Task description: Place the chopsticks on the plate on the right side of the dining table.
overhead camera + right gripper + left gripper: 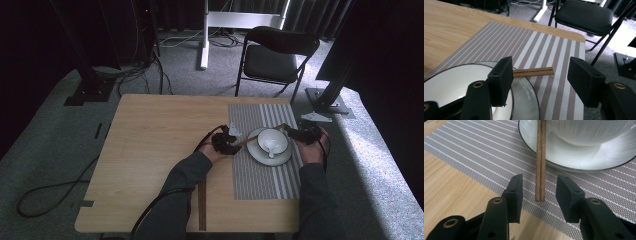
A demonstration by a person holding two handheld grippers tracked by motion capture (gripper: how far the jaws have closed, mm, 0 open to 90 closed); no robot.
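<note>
Tabletop [150,150] at the left: what is lying on it?

Bare wood is showing there, and a spare pair of brown sticks [202,205] is lying near the front edge, beside the person's left sleeve.

And the left claw [227,142]?

It is hovering low over the edge of the striped placemat [260,185] with its jaws spread. The near end of the wooden chopsticks [540,157] is lying between the pads, and neither pad is touching it.

Where are those chopsticks resting?

They are lying across the white plate [260,156], one end on the placemat by the left claw and the other sticking out past the far rim. A white bowl [280,140] is sitting on the plate with a white spoon [270,146] inside it.

And further right?

The right claw [300,134] is hanging just beside the plate's right rim. Its jaws are standing apart too, pinching nothing, and the chopsticks' far end is lying just ahead of them.
</note>
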